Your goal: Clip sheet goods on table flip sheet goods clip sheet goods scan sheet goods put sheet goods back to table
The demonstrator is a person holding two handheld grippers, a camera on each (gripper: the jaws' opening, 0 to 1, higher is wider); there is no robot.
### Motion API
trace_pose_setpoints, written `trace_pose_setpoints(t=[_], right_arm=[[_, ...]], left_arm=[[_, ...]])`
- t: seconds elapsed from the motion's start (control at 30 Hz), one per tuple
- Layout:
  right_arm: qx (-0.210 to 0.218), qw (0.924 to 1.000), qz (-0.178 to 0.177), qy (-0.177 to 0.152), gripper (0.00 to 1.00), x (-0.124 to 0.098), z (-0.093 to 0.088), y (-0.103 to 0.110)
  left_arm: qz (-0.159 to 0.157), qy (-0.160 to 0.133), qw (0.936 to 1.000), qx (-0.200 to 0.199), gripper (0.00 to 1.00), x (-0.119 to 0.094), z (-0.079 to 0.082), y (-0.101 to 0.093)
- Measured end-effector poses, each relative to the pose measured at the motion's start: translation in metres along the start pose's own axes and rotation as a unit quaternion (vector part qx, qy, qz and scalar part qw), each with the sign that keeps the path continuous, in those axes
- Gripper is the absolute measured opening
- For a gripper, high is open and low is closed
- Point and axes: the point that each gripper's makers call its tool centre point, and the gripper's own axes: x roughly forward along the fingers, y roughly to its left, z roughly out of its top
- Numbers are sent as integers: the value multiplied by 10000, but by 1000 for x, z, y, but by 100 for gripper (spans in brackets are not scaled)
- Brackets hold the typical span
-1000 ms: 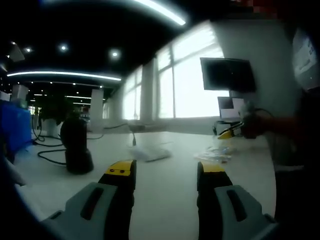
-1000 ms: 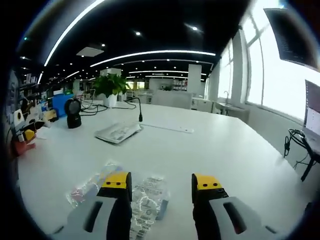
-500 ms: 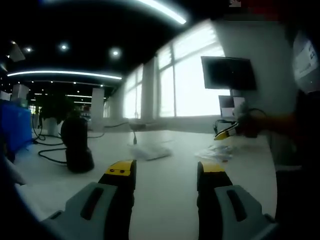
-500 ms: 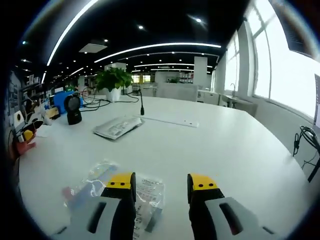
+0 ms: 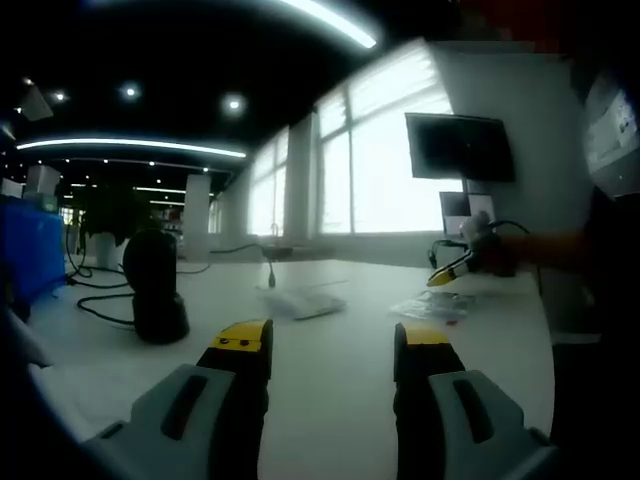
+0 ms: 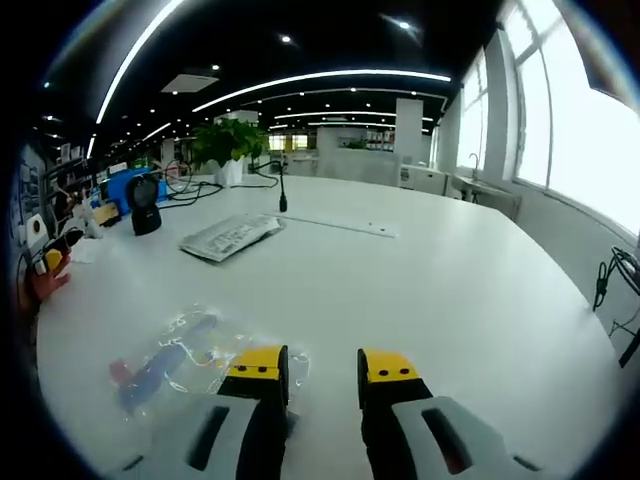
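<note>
Two clutter items – scanner (image 6: 146,204), keyboard (image 6: 228,236) – beyond sheet goods (image 6: 180,356).

grey claw (image 6: 322,368), yellow tips, seemingly dark sleeve (image 5: 600,250)

table (image 6: 470,290): plain white
sheet goods (image 6: 175,355): clear wrap, blue and red shapes inside
right gripper (image 6: 323,368): grey jaws, yellow tips with black marks
left gripper (image 5: 333,340): grey jaws, yellow tips
scanner (image 5: 155,290): black
plant (image 6: 228,142): green leaves
box (image 5: 25,250): blue
</note>
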Motion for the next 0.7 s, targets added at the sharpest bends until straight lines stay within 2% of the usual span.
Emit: trace_pose_setpoints(t=[0.2,0.5,0.7], right_arm=[[217,9992,277,183,19,7,-7,5],[165,9980,506,330,14,14,-10,13],[196,9964,654,494,14,15,-18,17]], left_arm=[[4,30,10000,10,41,0,-1,0],[37,75,10000,2,41,1,-3,2],[54,99,9999,7,40,1,-4,2]])
